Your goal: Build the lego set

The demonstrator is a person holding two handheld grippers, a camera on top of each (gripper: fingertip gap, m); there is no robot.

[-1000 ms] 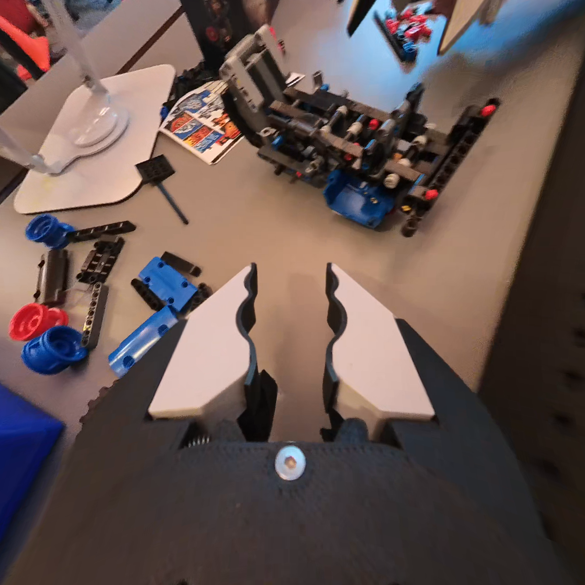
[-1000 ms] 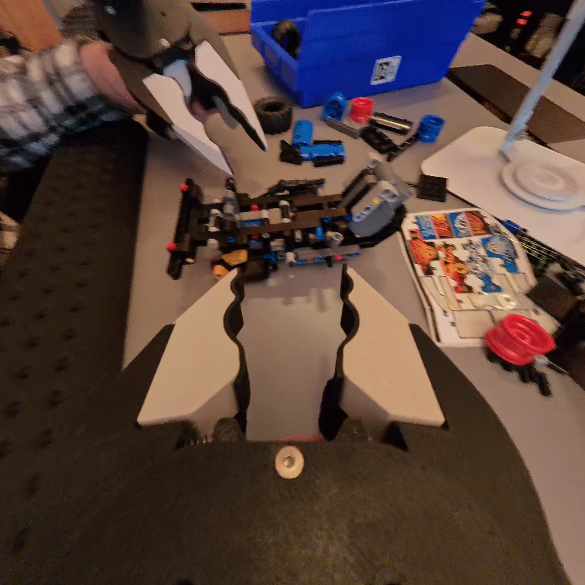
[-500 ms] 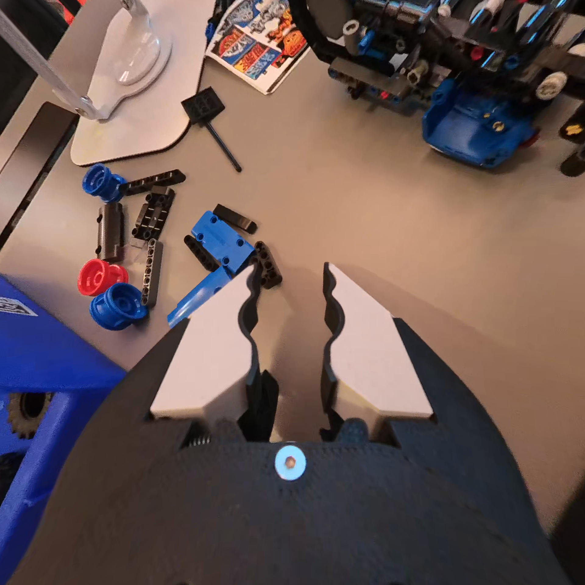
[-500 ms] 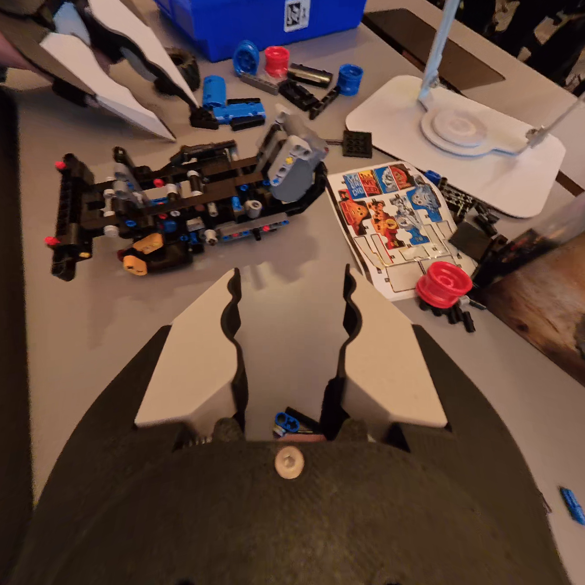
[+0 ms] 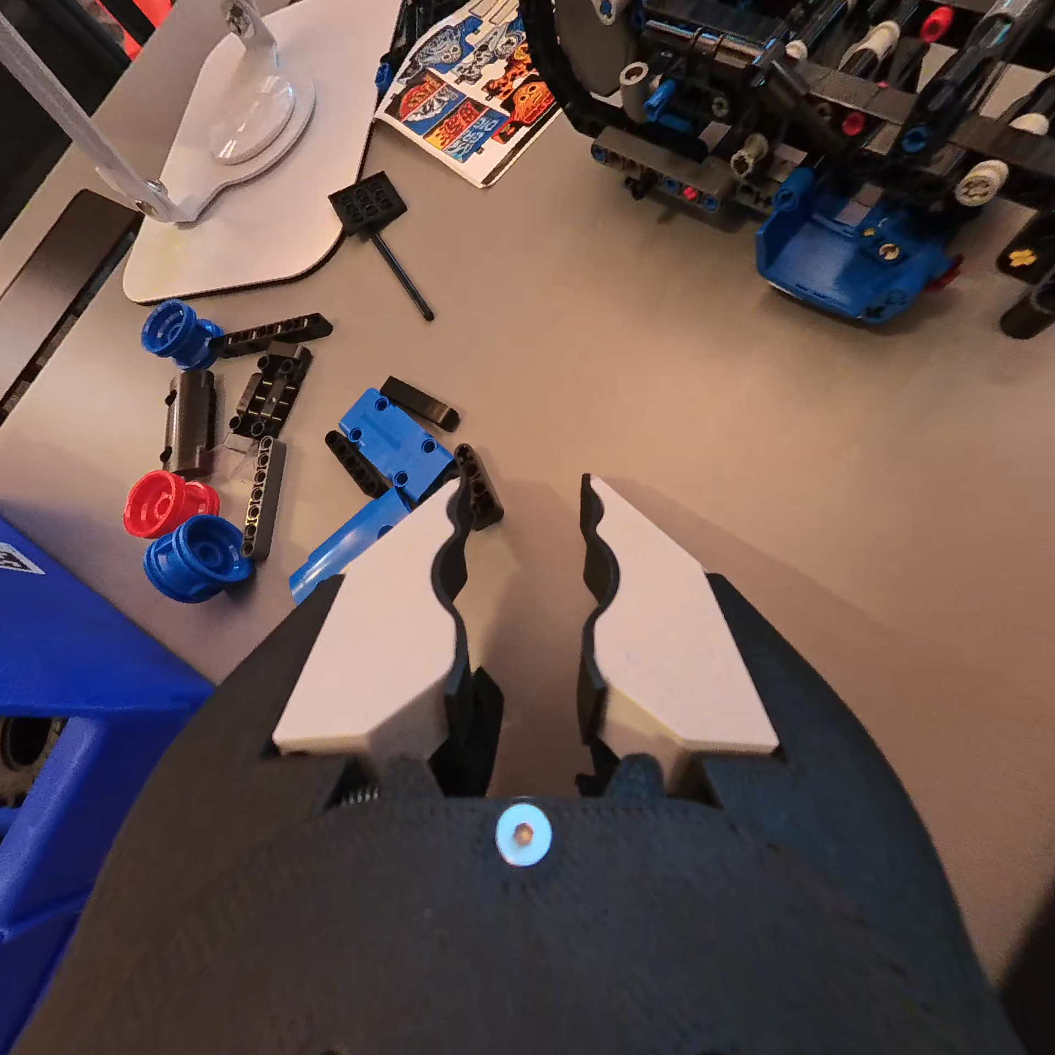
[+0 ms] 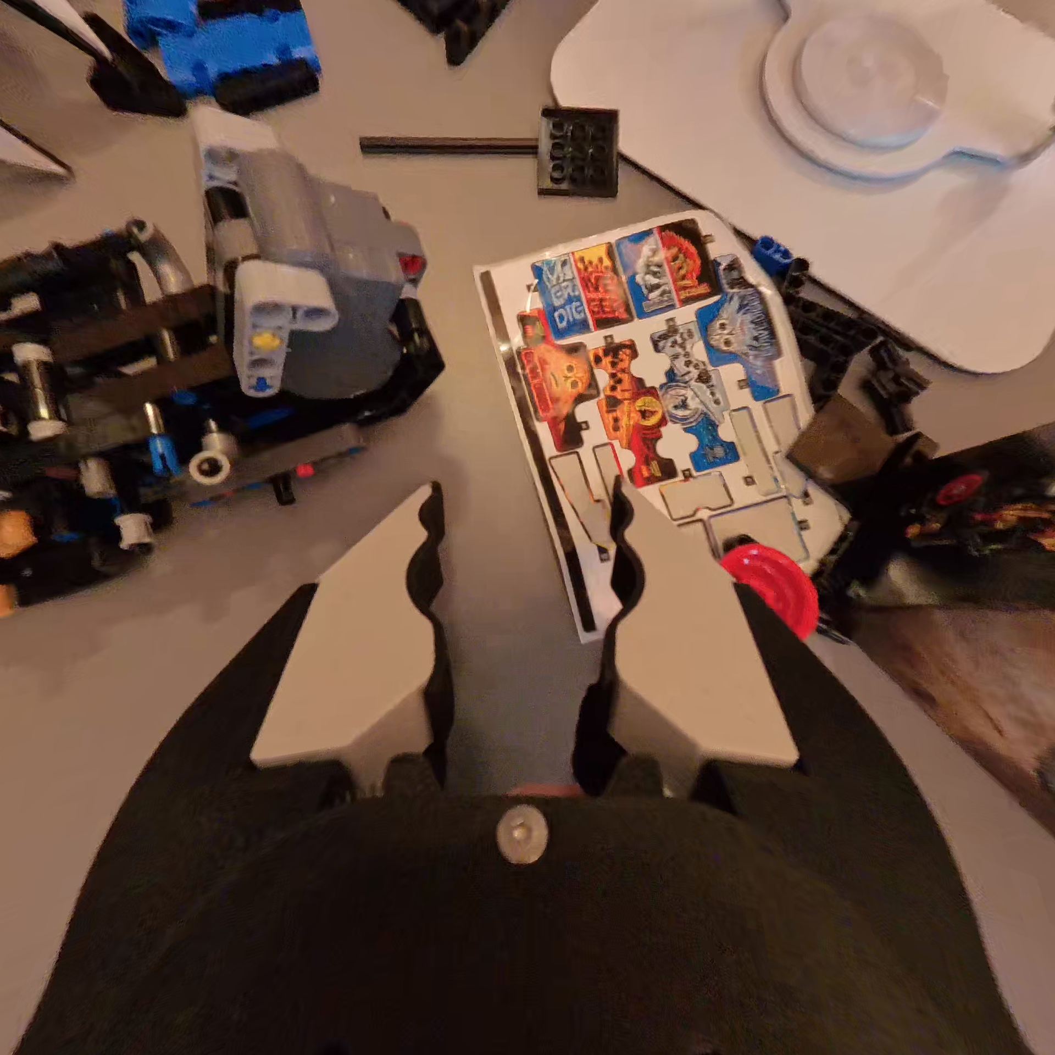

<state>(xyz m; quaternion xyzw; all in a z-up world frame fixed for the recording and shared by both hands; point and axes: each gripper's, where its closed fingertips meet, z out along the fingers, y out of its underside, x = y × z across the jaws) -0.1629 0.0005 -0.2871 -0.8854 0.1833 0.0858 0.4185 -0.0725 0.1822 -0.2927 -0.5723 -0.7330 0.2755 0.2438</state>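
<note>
- Left wrist view: the left gripper [image 5: 522, 485] has its fingers spread with nothing between them, hovering over bare grey table [image 5: 656, 411]. The loose-parts pile sits just off its left fingertip: a blue panel piece [image 5: 394, 445], a short black beam [image 5: 479, 485] right at the tip, and further left a red wheel hub [image 5: 165, 505] and blue wheel hub [image 5: 194, 556]. The black beam's long axis runs roughly along the fingers, not across them, so I'd guess a small shift left plus a wrist twist is needed to pinch it across its width. The half-built lego chassis [image 5: 799, 114] is well away, up top right.
- Right wrist view: the right gripper [image 6: 528, 494] is also spread and empty. Its right fingertip overlaps the sticker sheet [image 6: 645, 371]; the chassis, with its grey motor block [image 6: 319, 308], lies ahead-left. A red wheel [image 6: 770, 588] pokes out just beside the right finger.
- So the left gripper is clearly nearer the loose bricks, and the right one is nearer the chassis.
</note>
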